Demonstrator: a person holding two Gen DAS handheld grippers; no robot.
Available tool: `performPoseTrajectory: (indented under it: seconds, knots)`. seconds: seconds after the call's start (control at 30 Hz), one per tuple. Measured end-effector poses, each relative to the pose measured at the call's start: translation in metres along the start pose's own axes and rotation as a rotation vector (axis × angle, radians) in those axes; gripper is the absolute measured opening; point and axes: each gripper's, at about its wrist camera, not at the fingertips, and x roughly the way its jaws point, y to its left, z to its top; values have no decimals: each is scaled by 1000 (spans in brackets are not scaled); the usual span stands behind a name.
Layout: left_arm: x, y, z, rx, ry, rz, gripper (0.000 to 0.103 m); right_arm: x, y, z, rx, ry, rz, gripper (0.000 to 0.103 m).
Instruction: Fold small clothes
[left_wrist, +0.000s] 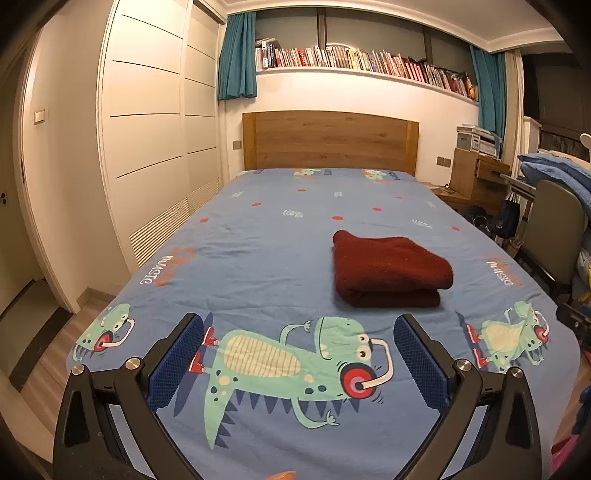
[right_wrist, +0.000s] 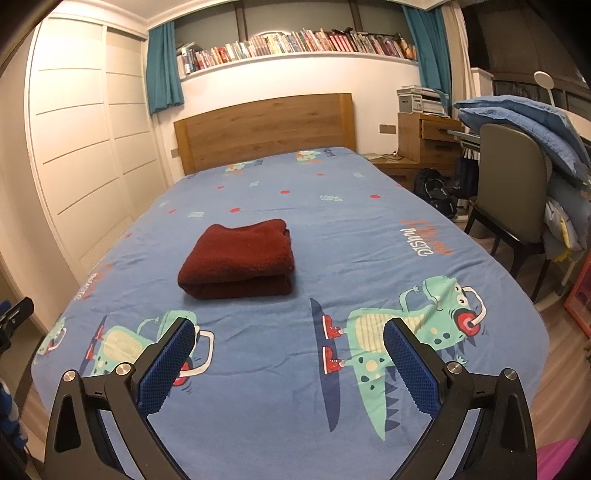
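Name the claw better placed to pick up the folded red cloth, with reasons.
Neither clearly. The red cloth lies right of the open left claw and left of the open right claw, so it sits between them. Both hang back from it, empty. Slight lean: right, since the cloth looks less off-centre there.

Left wrist view: we look from the foot of the bed (left_wrist: 258, 236) toward the headboard (left_wrist: 328, 140), raised above the sheet, the red folded cloth (left_wrist: 388, 269) ahead and right of centre.
Right wrist view: we face the same way from further right; the cloth (right_wrist: 240, 258) sits left of centre.
Shared: bed, headboard, bookshelf (left_wrist: 362, 61), wardrobe (left_wrist: 147, 122), chair (right_wrist: 509, 177).
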Motion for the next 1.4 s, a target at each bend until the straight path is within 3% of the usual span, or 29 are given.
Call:
performPoseTrajectory:
  seconds: [0.77,1.4]
  knots:
    - [33,-1,-23,24,96,46,102,17,-8,-8,-33,1,-33,102]
    - [44,-7,-26,33,125,37,102,30,-14,-13,-45,35,-57,102]
